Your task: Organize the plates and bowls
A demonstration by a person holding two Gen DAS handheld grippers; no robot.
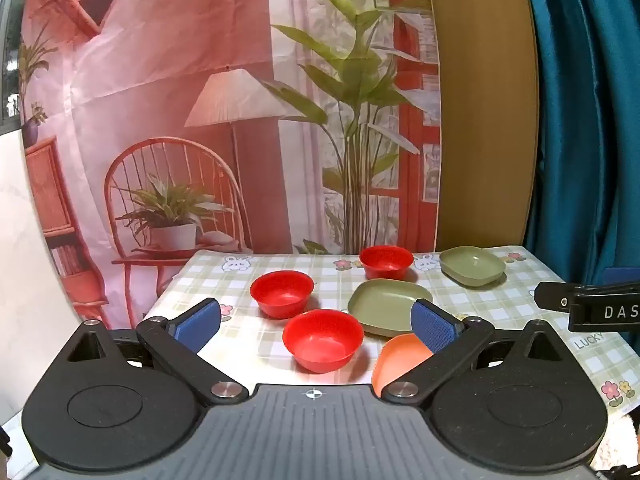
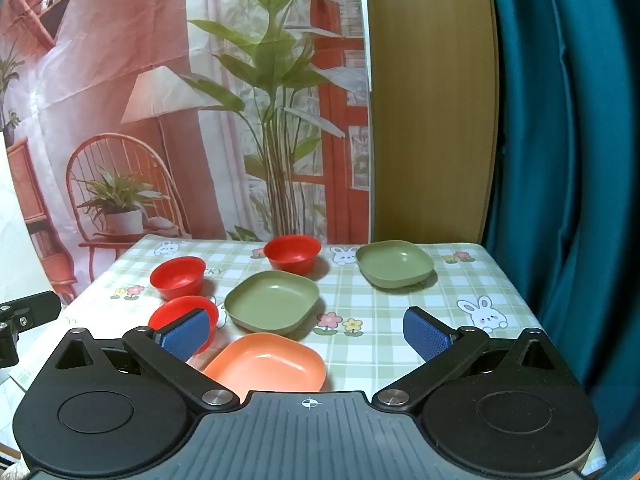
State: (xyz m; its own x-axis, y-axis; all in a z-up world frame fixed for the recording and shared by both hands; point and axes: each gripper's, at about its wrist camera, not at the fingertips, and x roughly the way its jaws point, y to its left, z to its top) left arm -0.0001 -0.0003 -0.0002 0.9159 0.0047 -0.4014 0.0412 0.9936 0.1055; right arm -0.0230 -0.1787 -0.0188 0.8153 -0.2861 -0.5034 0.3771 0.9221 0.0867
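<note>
Blue ribbed pads (image 1: 199, 323) on black linkage arms, left gripper (image 1: 316, 326): jaws spread wide, nothing clamped, angled down over the near table edge. Nearest red bowl (image 1: 323, 339) framed between the fingertips, resting on the cloth, untouched. Right gripper (image 2: 307, 334): same blue pads (image 2: 425, 333), jaws likewise fully apart and empty, tilted down toward the orange plate (image 2: 267, 362).

View differences:
- Left wrist view: orange plate cut to a sliver behind the right-hand finger; nearest red bowl shown whole; black clamp piece lettered "DAS" (image 1: 592, 308) at the right margin.
- Right wrist view: orange plate shown nearly whole, close under the gripper body; nearest red bowl half hidden behind the left-hand pad; black bracket (image 2: 24, 316) at the left margin.

Orientation: bowls round, upright, mouths up, no long axis. Plates rounded squares, lying flat, hollows up; no clear long axis; near green plate (image 2: 272, 300) set corner-on, diamond-wise, in the right wrist view.

Count:
- Red bowls, three: nearest one; middle bowl (image 2: 178, 277) further left; far bowl (image 2: 292, 254) near the back edge.
- Green plates, two: near one at table centre; far green plate (image 2: 394, 263) toward the back right corner.
- Orange plate, one, front centre.
All six separate, none stacked.

Support: table (image 2: 400, 312) under green-checked cloth with rabbit and flower prints. Behind: printed backdrop (image 2: 160, 100) of lamp, chair and plants; wooden panel (image 2: 428, 100); teal curtain (image 2: 568, 160).
</note>
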